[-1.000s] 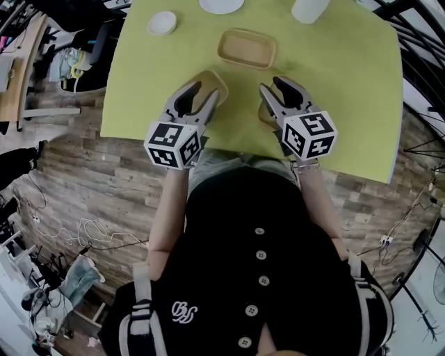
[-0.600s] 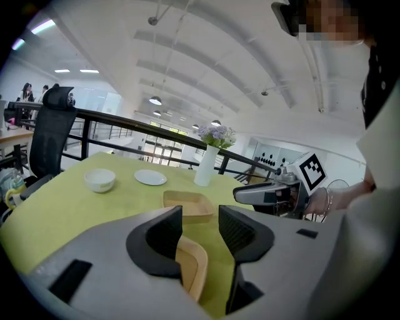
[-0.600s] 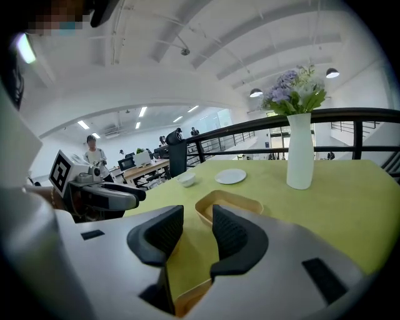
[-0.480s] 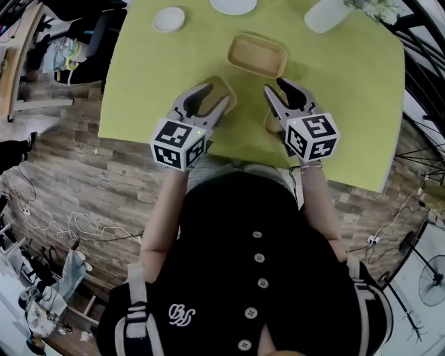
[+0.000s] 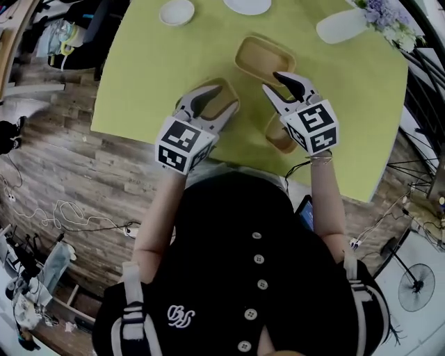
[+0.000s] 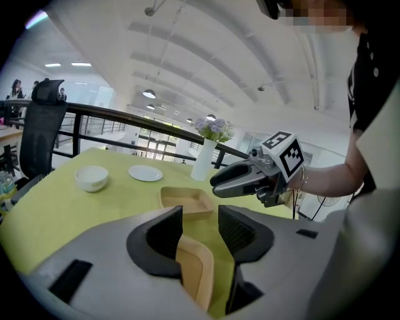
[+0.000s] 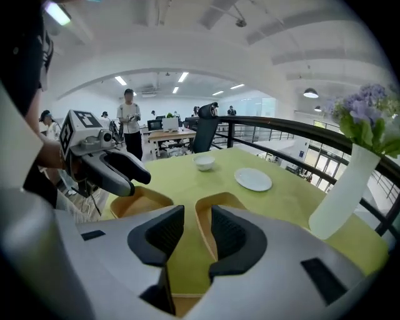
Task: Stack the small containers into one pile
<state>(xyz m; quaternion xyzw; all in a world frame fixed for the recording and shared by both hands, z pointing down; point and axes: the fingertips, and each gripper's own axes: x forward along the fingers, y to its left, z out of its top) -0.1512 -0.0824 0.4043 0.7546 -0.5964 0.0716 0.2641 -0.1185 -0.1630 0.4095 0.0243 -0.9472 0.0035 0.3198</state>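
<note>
Three shallow tan containers lie on the green table (image 5: 149, 66). My left gripper (image 5: 208, 103) stands open over the near-left container (image 5: 224, 97); its rim (image 6: 195, 270) runs through the gap below the pads, which do not press on it. My right gripper (image 5: 274, 83) is open at the near edge of the far container (image 5: 264, 57). Its jaws have just been closing a little, and that container's rim (image 7: 201, 222) shows in the gap beyond the tips, not gripped. The third container (image 5: 279, 135) lies under the right wrist, close to the table's near edge.
Across the table stand a white bowl (image 5: 176, 11), a white plate (image 5: 247, 5) and a white vase with purple flowers (image 5: 342, 25). A black railing (image 7: 294, 128) runs past the table's far side. People and desks fill the room behind (image 7: 130, 115).
My right gripper has moved away from the near-right container toward the far one and rolled, leaving the near-right container uncovered. The left gripper has stayed over the near-left container.
</note>
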